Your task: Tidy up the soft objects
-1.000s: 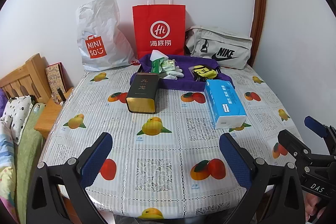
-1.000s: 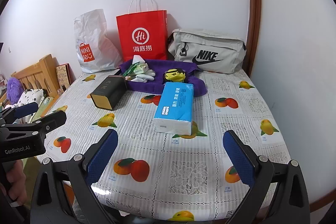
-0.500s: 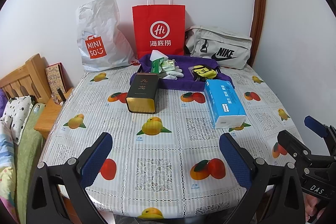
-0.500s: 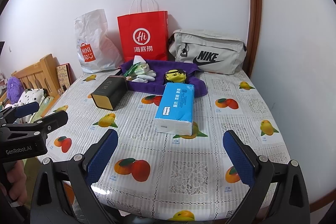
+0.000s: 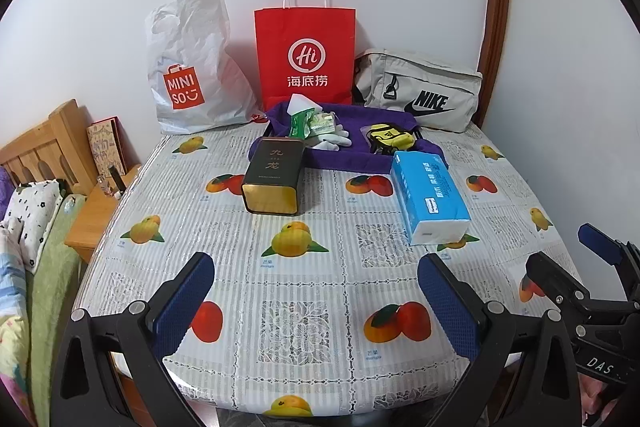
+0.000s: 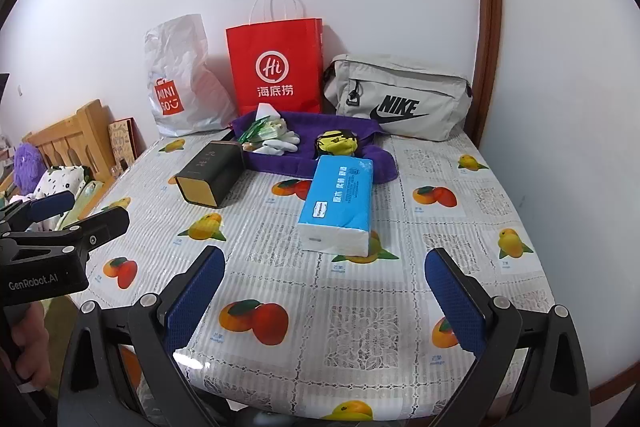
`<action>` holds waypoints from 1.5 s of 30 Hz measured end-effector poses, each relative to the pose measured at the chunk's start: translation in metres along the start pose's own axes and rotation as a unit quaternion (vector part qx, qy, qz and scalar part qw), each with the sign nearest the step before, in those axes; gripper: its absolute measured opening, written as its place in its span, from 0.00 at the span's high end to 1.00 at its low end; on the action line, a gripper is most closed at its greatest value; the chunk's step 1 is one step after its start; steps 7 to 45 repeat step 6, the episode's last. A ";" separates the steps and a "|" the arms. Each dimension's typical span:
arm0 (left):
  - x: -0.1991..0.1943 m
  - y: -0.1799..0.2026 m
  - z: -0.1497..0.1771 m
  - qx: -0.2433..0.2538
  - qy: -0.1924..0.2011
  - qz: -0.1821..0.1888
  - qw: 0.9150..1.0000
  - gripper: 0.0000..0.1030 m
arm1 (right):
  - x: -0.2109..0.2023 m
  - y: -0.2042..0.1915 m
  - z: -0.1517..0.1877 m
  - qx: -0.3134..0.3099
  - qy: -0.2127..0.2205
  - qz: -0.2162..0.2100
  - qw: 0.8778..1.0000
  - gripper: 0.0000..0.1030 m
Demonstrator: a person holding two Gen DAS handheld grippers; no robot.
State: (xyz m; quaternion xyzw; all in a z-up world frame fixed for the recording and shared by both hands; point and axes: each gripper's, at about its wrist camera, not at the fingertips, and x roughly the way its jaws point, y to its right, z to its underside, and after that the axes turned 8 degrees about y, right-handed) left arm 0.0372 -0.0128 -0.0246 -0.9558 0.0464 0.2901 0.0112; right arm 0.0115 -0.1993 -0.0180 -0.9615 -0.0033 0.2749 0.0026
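Note:
A blue tissue pack (image 5: 430, 195) (image 6: 339, 203) lies on the fruit-print tablecloth, right of centre. Behind it a purple cloth (image 5: 348, 153) (image 6: 304, 155) carries white gloves (image 5: 334, 139) (image 6: 280, 145), green packets (image 5: 308, 123) and a yellow-black pouch (image 5: 389, 137) (image 6: 338, 143). A black and gold tin (image 5: 274, 175) (image 6: 212, 173) lies on its side at the left. My left gripper (image 5: 316, 301) hovers open over the table's near edge, well short of everything. My right gripper (image 6: 326, 293) is open too, in front of the tissue pack with nothing between its fingers.
Against the back wall stand a white Miniso bag (image 5: 188, 83), a red paper bag (image 5: 306, 59) and a grey Nike bag (image 5: 420, 93). A wooden bed frame (image 5: 40, 143) and bedding sit left of the table. A wall with wooden trim (image 6: 488, 27) closes the right side.
The right wrist view has shifted slightly, so the scene sits a touch lower and to the right. The left gripper and all objects stay where they were.

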 end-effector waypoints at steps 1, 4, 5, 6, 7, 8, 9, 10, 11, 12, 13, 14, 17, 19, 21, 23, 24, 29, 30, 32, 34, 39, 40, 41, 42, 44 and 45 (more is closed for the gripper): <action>0.000 0.000 0.000 0.000 0.000 0.000 1.000 0.00 | 0.000 0.000 0.000 -0.001 0.000 0.000 1.000 0.04; 0.000 0.000 0.000 0.000 0.000 0.001 1.000 0.00 | 0.002 -0.002 0.001 -0.005 0.000 -0.001 1.000 0.04; 0.001 -0.001 0.000 0.001 0.001 0.001 1.000 0.00 | 0.003 -0.002 0.001 -0.005 0.000 -0.001 1.000 0.04; 0.001 -0.001 0.000 0.003 0.004 0.000 1.000 0.00 | 0.004 -0.002 0.002 -0.005 -0.001 -0.002 1.000 0.04; 0.001 -0.001 0.000 0.003 0.004 0.000 1.000 0.00 | 0.004 -0.002 0.002 -0.005 -0.001 -0.002 1.000 0.04; 0.001 -0.001 0.000 0.003 0.004 0.000 1.000 0.00 | 0.004 -0.002 0.002 -0.005 -0.001 -0.002 1.000 0.04; 0.001 -0.001 0.000 0.003 0.004 0.000 1.000 0.00 | 0.004 -0.002 0.002 -0.005 -0.001 -0.002 1.000 0.04; 0.001 -0.001 0.000 0.003 0.004 0.000 1.000 0.00 | 0.004 -0.002 0.002 -0.005 -0.001 -0.002 1.000 0.04; 0.001 -0.001 0.000 0.003 0.004 0.000 1.000 0.00 | 0.004 -0.002 0.002 -0.005 -0.001 -0.002 1.000 0.04; 0.001 -0.001 0.000 0.003 0.004 0.000 1.000 0.00 | 0.004 -0.002 0.002 -0.005 -0.001 -0.002 1.000 0.04; 0.001 -0.001 0.000 0.003 0.004 0.000 1.000 0.00 | 0.004 -0.002 0.002 -0.005 -0.001 -0.002 1.000 0.04; 0.001 -0.001 0.000 0.003 0.004 0.000 1.000 0.00 | 0.004 -0.002 0.002 -0.005 -0.001 -0.002 1.000 0.04; 0.001 -0.001 0.000 0.003 0.004 0.000 1.000 0.00 | 0.004 -0.002 0.002 -0.005 -0.001 -0.002 1.000 0.04; 0.001 -0.001 0.000 0.003 0.004 0.000 1.000 0.00 | 0.004 -0.002 0.002 -0.005 -0.001 -0.002 1.000 0.04; 0.001 -0.001 0.000 0.003 0.004 0.000 1.000 0.00 | 0.004 -0.002 0.002 -0.005 -0.001 -0.002 1.000 0.04; 0.001 -0.001 0.000 0.003 0.004 0.000 1.000 0.00 | 0.004 -0.002 0.002 -0.005 -0.001 -0.002 1.000 0.04; 0.001 -0.001 0.000 0.003 0.004 0.000 1.000 0.00 | 0.004 -0.002 0.002 -0.005 -0.001 -0.002 1.000 0.04; 0.001 -0.001 0.000 0.003 0.004 0.000 1.000 0.00 | 0.004 -0.002 0.002 -0.005 -0.001 -0.002 1.000 0.04; 0.001 -0.001 0.000 0.003 0.004 0.000 1.000 0.00 | 0.004 -0.002 0.002 -0.005 -0.001 -0.002 1.000 0.04; 0.001 -0.001 0.000 0.003 0.004 0.000 1.000 0.00 | 0.004 -0.002 0.002 -0.005 -0.001 -0.002 1.000 0.04; 0.001 -0.001 0.000 0.003 0.004 0.000 1.000 0.00 | 0.004 -0.002 0.002 -0.005 -0.001 -0.002 1.000 0.04; 0.001 -0.001 0.000 0.003 0.004 0.000 1.000 0.00 | 0.004 -0.002 0.002 -0.005 -0.001 -0.002 1.000 0.04; 0.001 -0.001 0.000 0.003 0.004 0.000 1.000 0.00 | 0.004 -0.002 0.002 -0.005 -0.001 -0.002 1.000 0.04; 0.001 -0.001 0.000 0.003 0.004 0.000 1.000 0.00 | 0.004 -0.002 0.002 -0.005 -0.001 -0.002 1.000 0.04; 0.001 -0.001 0.000 0.003 0.004 0.000 1.000 0.00 | 0.004 -0.002 0.002 -0.005 -0.001 -0.002 1.000 0.04; 0.001 -0.001 0.000 0.003 0.004 0.000 1.000 0.00 | 0.004 -0.002 0.002 -0.005 -0.001 -0.002 1.000 0.04; 0.001 -0.001 0.000 0.003 0.004 0.000 1.000 0.00 | 0.004 -0.002 0.002 -0.005 -0.001 -0.002 1.000 0.04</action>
